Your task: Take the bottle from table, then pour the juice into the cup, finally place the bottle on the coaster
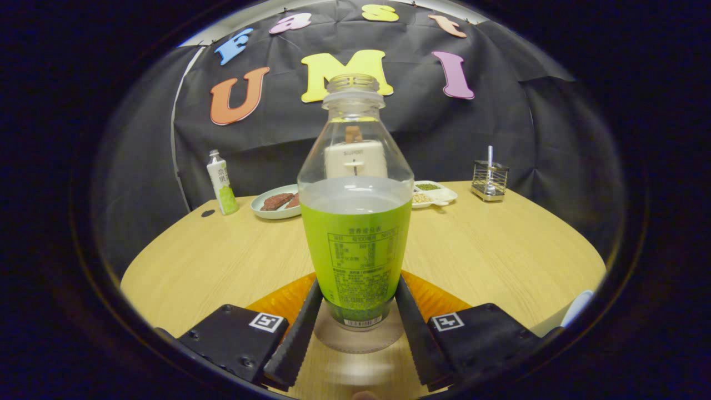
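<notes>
Upright, uncapped bottle [355,222] stands between the gripper [355,319] fingers, both pressing its base, directly over the orange coaster [283,300].

The gripper [355,328] is held low and level, its two fingers reaching forward side by side. The fingers [297,333] angle slightly inward toward their tips, and each ribbed inner face lies against a flank of the bottle [355,244] standing upright between them, so the jaws clasp its lower body.
</notes>
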Tool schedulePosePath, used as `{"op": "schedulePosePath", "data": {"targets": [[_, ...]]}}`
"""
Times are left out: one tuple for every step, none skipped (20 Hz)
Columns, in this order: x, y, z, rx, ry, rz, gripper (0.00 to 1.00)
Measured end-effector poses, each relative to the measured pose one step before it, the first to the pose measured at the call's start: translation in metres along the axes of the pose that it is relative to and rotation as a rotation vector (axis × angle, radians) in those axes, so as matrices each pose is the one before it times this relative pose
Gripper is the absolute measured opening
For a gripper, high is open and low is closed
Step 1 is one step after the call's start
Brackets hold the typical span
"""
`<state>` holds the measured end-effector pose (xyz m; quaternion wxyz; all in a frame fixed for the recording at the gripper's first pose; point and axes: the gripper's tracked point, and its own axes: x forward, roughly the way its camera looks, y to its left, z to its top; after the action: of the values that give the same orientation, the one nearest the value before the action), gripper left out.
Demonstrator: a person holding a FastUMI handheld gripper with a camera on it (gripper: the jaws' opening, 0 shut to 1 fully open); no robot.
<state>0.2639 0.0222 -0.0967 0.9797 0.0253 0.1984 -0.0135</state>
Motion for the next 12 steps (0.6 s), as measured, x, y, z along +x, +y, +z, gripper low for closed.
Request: {"op": "schedulePosePath", "data": {"targets": [[-0.00140, -0.00009, 0.00006, -0.00150, 0.00059, -0.00001, 0.83], [-0.00038, -0.00003, -0.00002, 0.00003, 0.00153, 0.00040, 0.83], [-0.00091, -0.00045, 0.00045, 0.00128, -0.00157, -0.00196, 0.83], [-0.00422, 0.00067, -0.00015, -0.00144, -0.00155, -0.00352, 0.84], [-0.00025, -0.00175, -0.00123, -0.00346, -0.00355, -0.00760, 0.85], [-0.00259, -0.00046, 0.00171, -0.00332, -0.00629, -0.00375, 0.86], [-0.00182, 0.00113, 0.00050, -0.00187, -0.00481, -0.00087, 0.88], [-0.00394, 0.00001, 0.00099, -0.00073, -0.00425, 0.00066, 0.92], [-0.00065, -0.00009, 0.00020, -0.00208, -0.00622, 0.00194, 0.92], [-0.00385, 0.00069, 0.00106, -0.00503, -0.00732, 0.00039, 0.92], [-0.00611, -0.00038, -0.00016, -0.00690, -0.00612, -0.00083, 0.93], [-0.00531, 0.00075, -0.00003, -0.00622, -0.01002, 0.00246, 0.93]]}}
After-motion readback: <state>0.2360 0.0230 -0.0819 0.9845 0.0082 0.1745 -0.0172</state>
